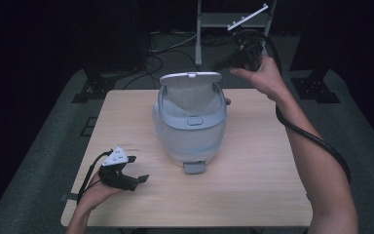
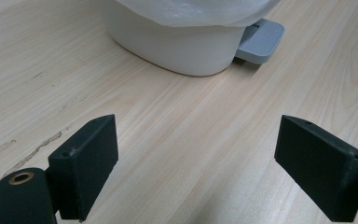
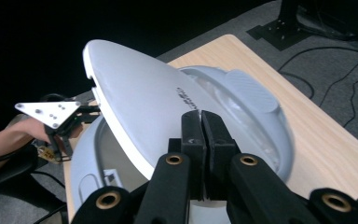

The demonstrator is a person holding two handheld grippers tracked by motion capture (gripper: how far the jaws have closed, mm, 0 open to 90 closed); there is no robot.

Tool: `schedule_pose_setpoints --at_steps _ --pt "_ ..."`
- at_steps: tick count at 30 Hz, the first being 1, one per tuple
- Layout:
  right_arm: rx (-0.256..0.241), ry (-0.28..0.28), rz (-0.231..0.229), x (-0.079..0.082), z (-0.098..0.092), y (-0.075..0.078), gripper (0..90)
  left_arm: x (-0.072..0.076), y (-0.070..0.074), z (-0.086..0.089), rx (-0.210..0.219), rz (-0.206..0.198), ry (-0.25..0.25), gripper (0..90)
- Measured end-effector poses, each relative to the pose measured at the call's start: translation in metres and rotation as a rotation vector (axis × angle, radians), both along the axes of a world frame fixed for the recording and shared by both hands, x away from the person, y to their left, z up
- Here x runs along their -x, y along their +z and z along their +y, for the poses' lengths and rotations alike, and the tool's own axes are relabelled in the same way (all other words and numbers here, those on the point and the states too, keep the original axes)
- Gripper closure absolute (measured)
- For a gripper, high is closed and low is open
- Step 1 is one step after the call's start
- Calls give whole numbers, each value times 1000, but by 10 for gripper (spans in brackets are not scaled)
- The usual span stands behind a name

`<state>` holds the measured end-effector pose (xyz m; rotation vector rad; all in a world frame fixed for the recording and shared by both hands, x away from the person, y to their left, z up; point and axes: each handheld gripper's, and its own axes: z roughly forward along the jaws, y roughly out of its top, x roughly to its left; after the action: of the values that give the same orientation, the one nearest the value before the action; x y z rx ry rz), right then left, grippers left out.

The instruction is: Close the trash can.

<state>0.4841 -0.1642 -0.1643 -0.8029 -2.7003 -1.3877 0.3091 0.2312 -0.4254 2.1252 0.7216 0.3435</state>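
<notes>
A white and grey pedal bin [image 1: 190,131] stands mid-table with a pale liner bag [image 1: 191,97] inside. Its white lid [image 1: 191,76] is raised at the back, and in the right gripper view the lid [image 3: 140,102] tilts up over the grey rim [image 3: 265,126]. My right gripper [image 1: 233,61] hangs just behind the lid; its jaws [image 3: 201,123] are pressed together with nothing between them. On the table at the near left rests my left gripper [image 1: 140,168], open and empty [image 2: 198,163], facing the bin's base [image 2: 177,46] and grey foot pedal [image 2: 260,39].
The wooden table [image 1: 253,185] has bare room on all sides of the bin. Beyond the far edge stand a metal frame [image 1: 233,19], black stands and loose cables on grey floor. The right gripper's cable [image 1: 316,141] runs along the person's forearm.
</notes>
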Motion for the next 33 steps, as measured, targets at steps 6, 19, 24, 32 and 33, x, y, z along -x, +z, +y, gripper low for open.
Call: schedule_pose_setpoints --at_steps 6,19,24,32,33 --pt "9 9 -2 7 2 -2 870 0 -2 -2 -10 4 -2 124" --pt "12 30 -5 17 8 -12 870 1 -2 -2 -15 2 -4 124" --pt "11 37 -6 19 11 -16 870 1 -2 -2 -14 3 -1 124" --pt "14 49 -11 23 15 -21 870 1 -2 -4 -14 4 -3 124" --pt "15 50 -10 23 15 -22 867 2 -2 -4 -15 5 -3 124"
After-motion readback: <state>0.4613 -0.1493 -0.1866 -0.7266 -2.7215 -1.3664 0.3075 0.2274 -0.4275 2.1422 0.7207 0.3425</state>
